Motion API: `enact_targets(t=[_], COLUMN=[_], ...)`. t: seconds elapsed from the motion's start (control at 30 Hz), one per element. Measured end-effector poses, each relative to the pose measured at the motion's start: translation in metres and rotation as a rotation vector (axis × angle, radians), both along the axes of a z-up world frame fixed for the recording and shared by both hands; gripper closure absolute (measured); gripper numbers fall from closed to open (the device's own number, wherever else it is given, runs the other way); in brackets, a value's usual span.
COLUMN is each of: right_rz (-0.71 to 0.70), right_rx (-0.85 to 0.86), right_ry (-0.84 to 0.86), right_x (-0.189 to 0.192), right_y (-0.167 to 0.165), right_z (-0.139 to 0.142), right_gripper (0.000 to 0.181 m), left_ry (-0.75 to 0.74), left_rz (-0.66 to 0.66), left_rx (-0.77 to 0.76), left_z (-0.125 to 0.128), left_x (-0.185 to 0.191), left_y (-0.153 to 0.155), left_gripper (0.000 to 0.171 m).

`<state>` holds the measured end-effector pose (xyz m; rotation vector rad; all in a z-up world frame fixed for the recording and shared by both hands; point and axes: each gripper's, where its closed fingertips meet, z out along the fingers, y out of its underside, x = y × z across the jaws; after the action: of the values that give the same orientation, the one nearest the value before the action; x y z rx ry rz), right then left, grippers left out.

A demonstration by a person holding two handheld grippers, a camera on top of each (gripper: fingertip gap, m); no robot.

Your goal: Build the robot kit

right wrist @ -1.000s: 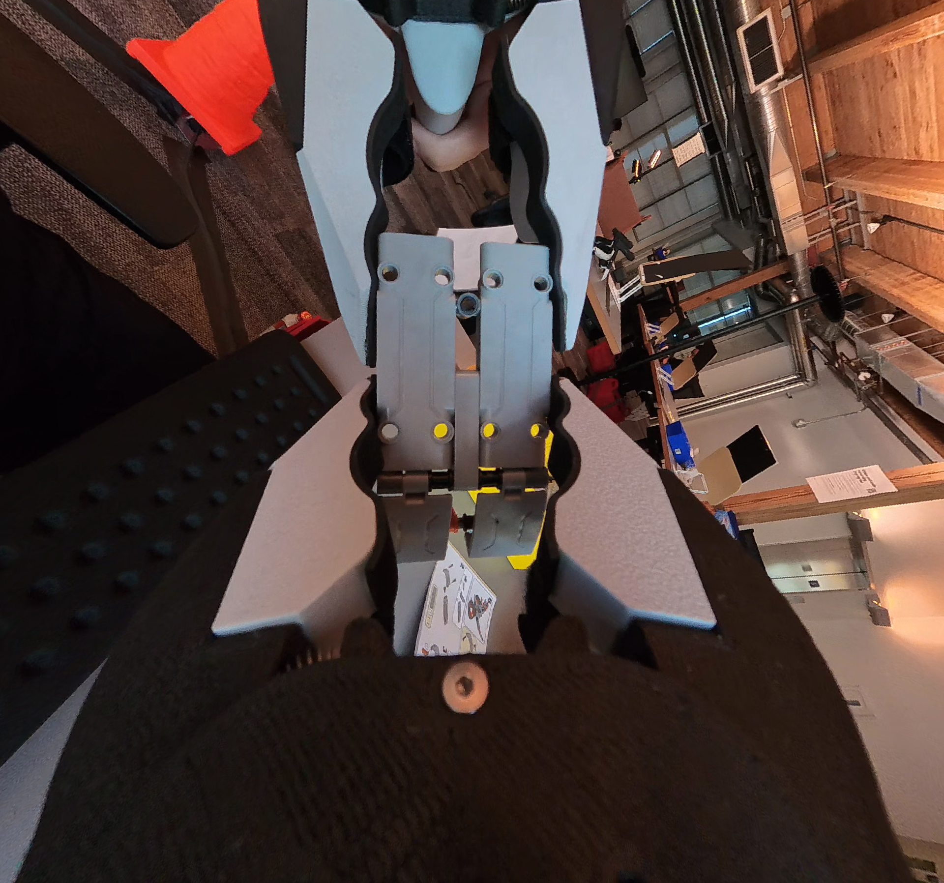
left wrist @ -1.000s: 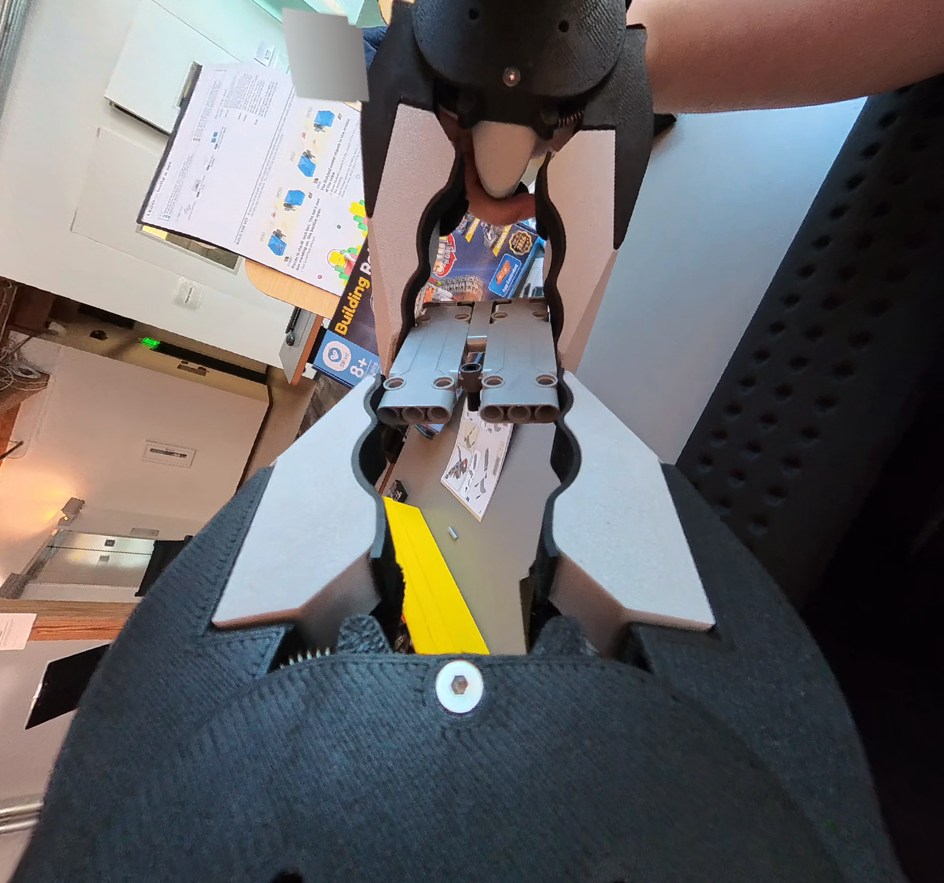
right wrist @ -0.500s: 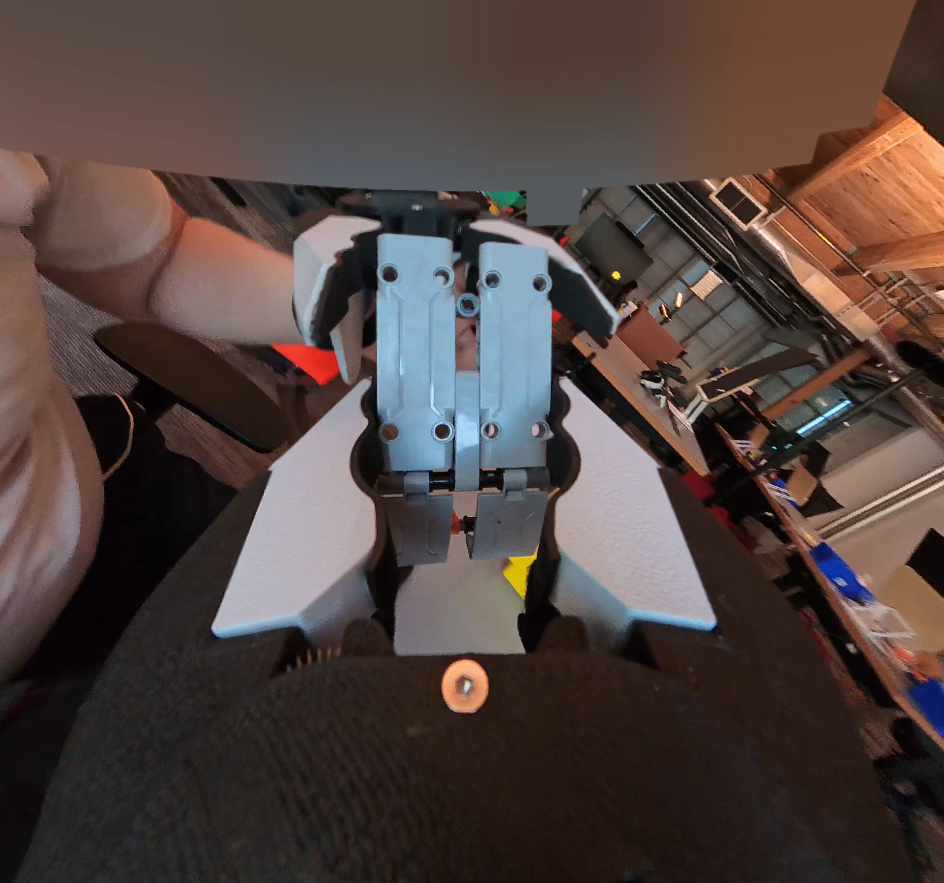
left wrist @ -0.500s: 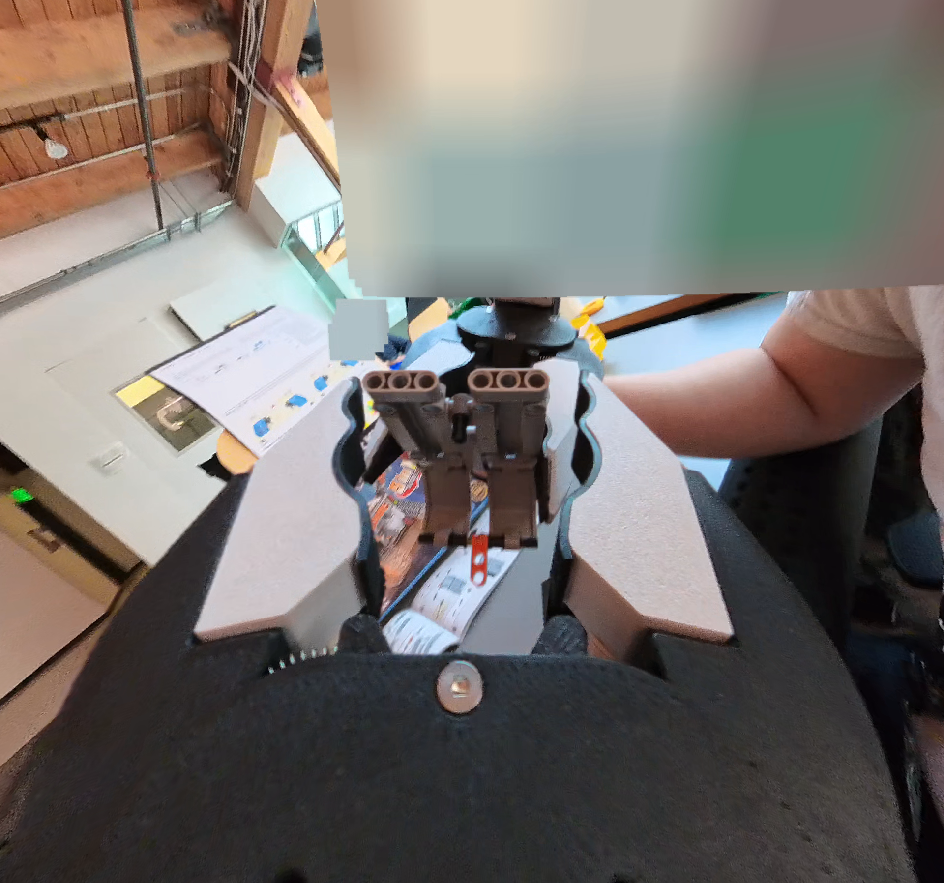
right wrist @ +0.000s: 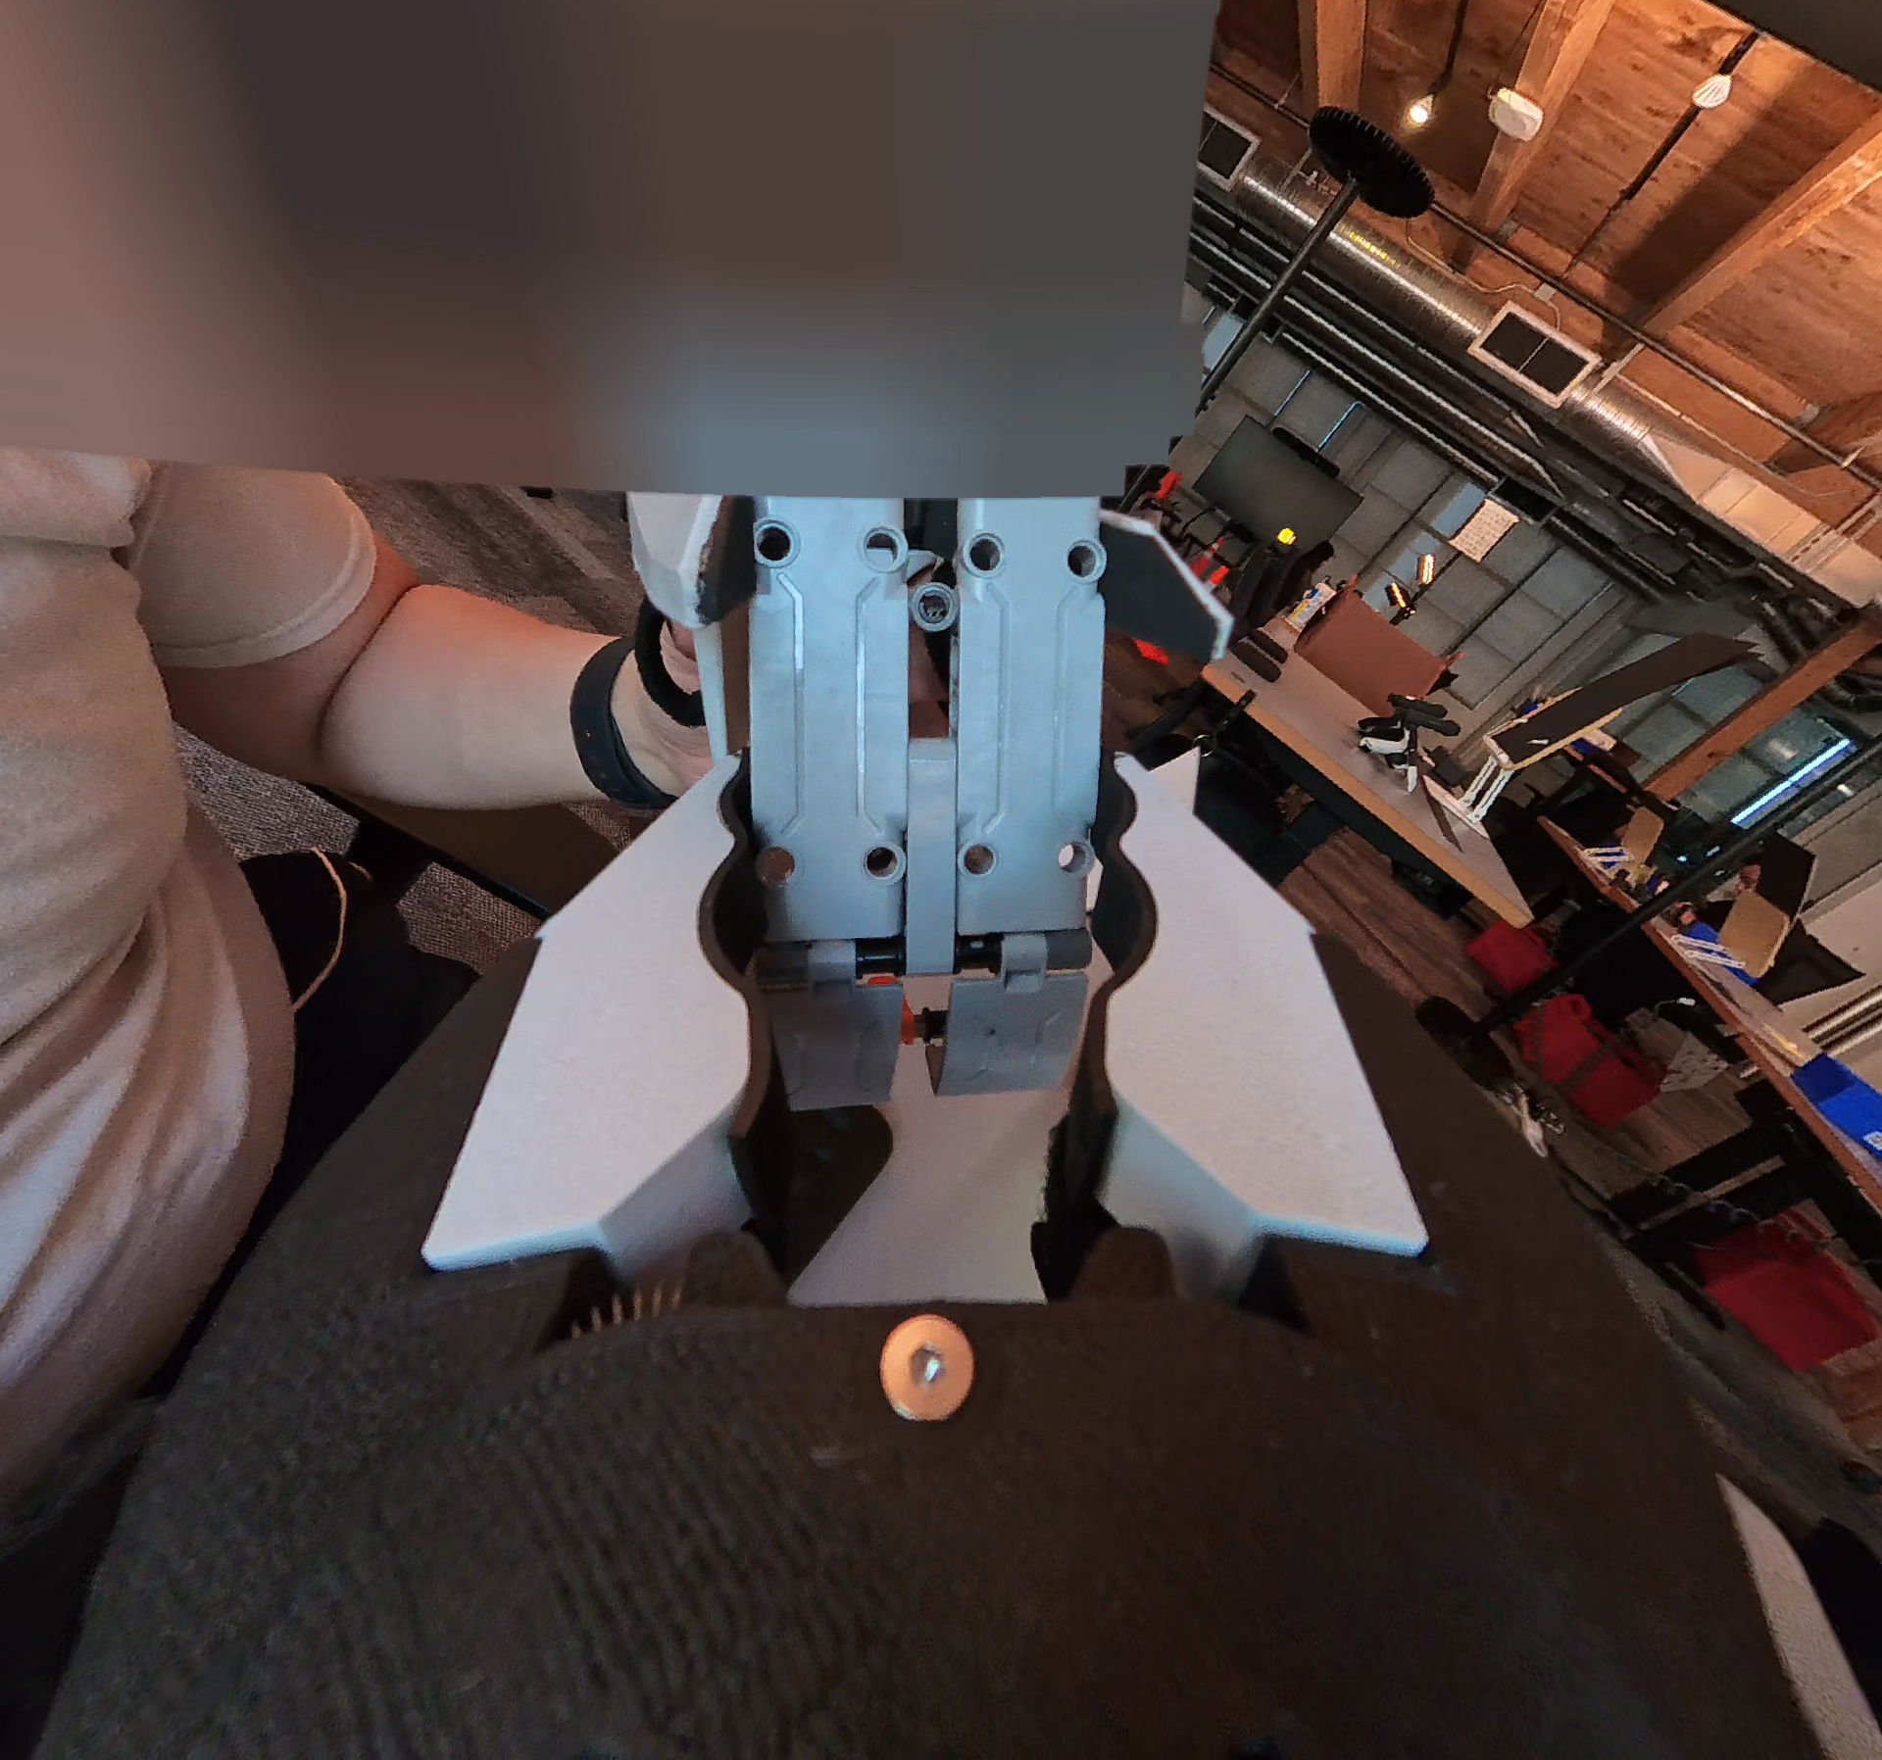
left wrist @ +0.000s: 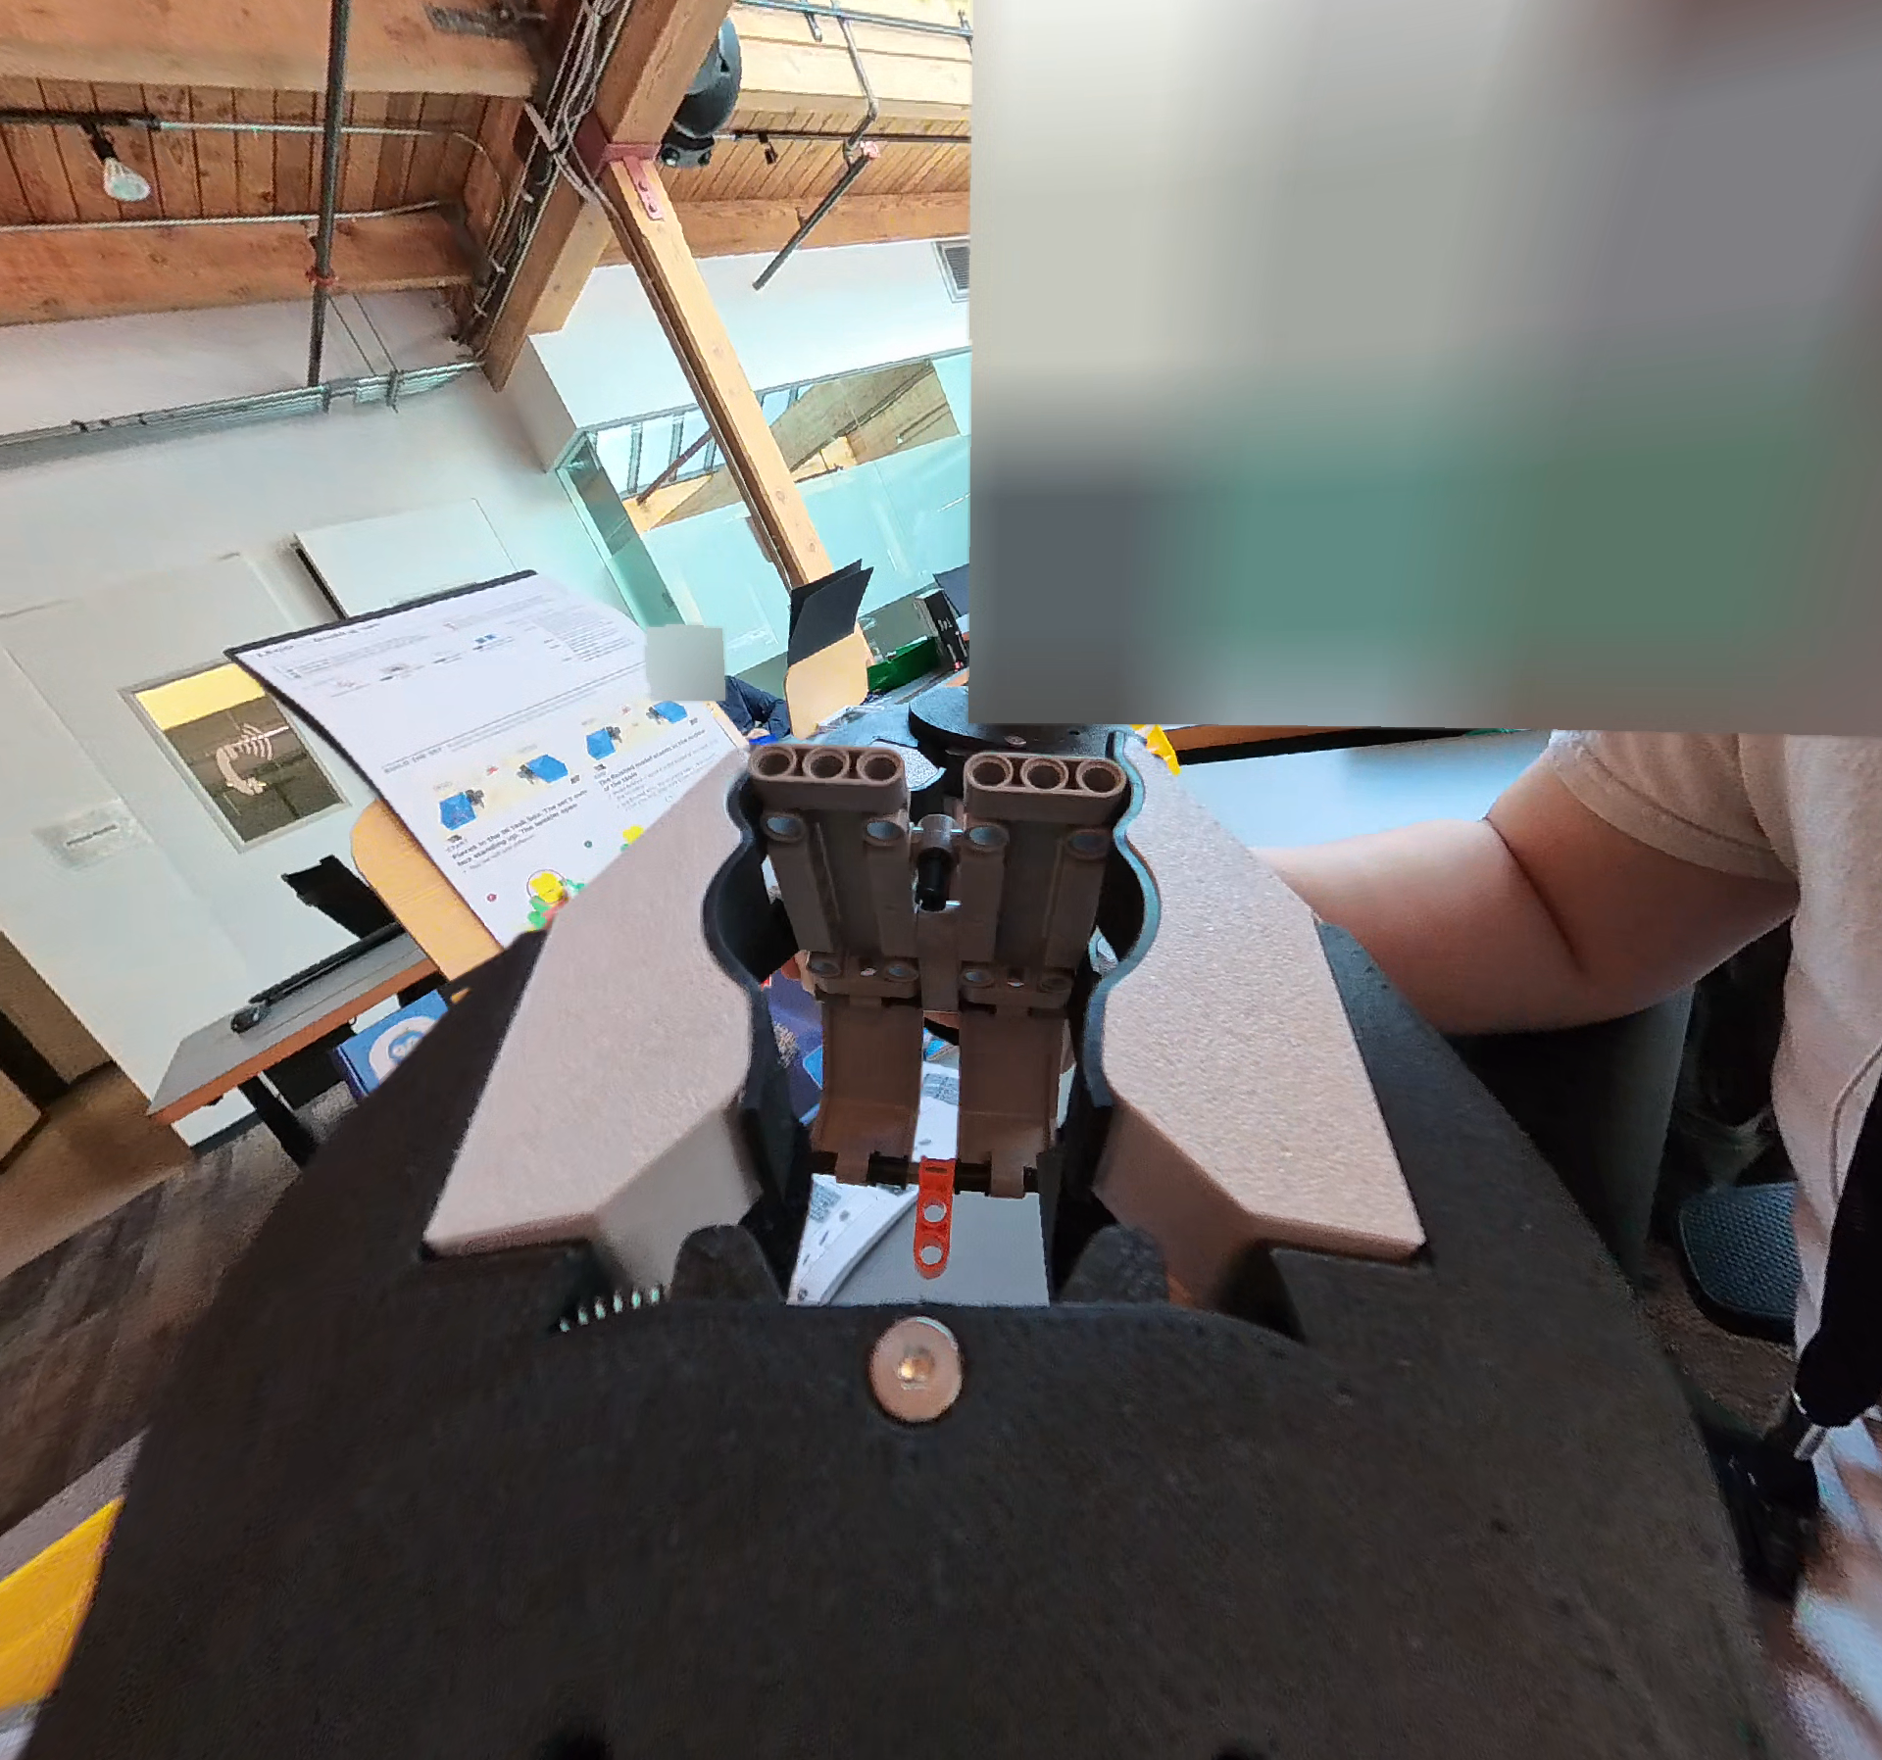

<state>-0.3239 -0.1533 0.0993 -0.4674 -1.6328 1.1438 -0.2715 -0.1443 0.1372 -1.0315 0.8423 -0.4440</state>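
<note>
A grey brick assembly [left wrist: 932, 907] of two long panels with hinged flaps is held in the air between both grippers. My left gripper [left wrist: 937, 764] is shut on its sides. A small red beam [left wrist: 932, 1222] hangs from its near end, and a black pin [left wrist: 929, 871] sits in the middle gap. My right gripper [right wrist: 927, 774] is shut on the same assembly [right wrist: 830, 724], with the flaps [right wrist: 1008, 1039] nearest the camera. The left gripper's fingers [right wrist: 667, 571] show behind the assembly's far end in the right wrist view. The right gripper's black body [left wrist: 947, 729] shows behind it in the left wrist view.
A person sits close behind the grippers, one arm [left wrist: 1507, 917] to the right and the other arm [right wrist: 448, 693] to the left. An instruction sheet [left wrist: 489, 724] stands on a board. A booklet [left wrist: 866, 1233] lies on the table below. Long tables [right wrist: 1354, 754] stand at the right. The gap from one gripper's tips to the other's is roughly 6 centimeters.
Both grippers have tilted upward with the assembly still in them. The views have swung from the table and floor up to the ceiling and the person.
</note>
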Motion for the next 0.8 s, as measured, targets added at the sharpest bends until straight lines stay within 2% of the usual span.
enact_targets(t=[0.2,0.23,0.33,0.43,0.5,0.57,0.6,0.8], right_rz=[0.009,0.008,0.032,0.142,0.225,0.246,0.226,0.103], right_rx=[-0.027,-0.046,-0.215,-0.492,-0.629,-0.689,-0.697,-0.6], right_ry=[-0.001,0.005,0.054,0.09,0.05,0.024,0.016,-0.005], right_x=[-0.001,-0.001,0.003,0.009,0.007,0.001,-0.004,-0.011], right_y=[0.002,0.003,0.014,0.023,0.022,0.022,0.023,0.032], right_z=[0.0,0.003,0.022,0.042,0.042,0.037,0.034,0.025], right_gripper=[0.117,0.117,0.117,0.117,0.117,0.117,0.117,0.116], left_ry=[-0.028,-0.048,-0.158,-0.197,-0.174,-0.14,-0.123,-0.071], left_rz=[0.004,0.001,-0.03,-0.038,-0.028,0.014,0.012,-0.018], left_rx=[-0.017,-0.022,-0.115,-0.238,-0.269,-0.238,-0.215,-0.303], left_z=[0.0,0.001,-0.003,-0.032,-0.048,-0.051,-0.05,-0.058], left_x=[-0.003,-0.006,-0.019,-0.022,-0.015,-0.012,-0.011,-0.011], left_y=[0.002,0.002,0.007,0.024,0.033,0.04,0.04,0.044], left_gripper=[0.108,0.101,0.072,0.064,0.069,0.087,0.098,0.109])
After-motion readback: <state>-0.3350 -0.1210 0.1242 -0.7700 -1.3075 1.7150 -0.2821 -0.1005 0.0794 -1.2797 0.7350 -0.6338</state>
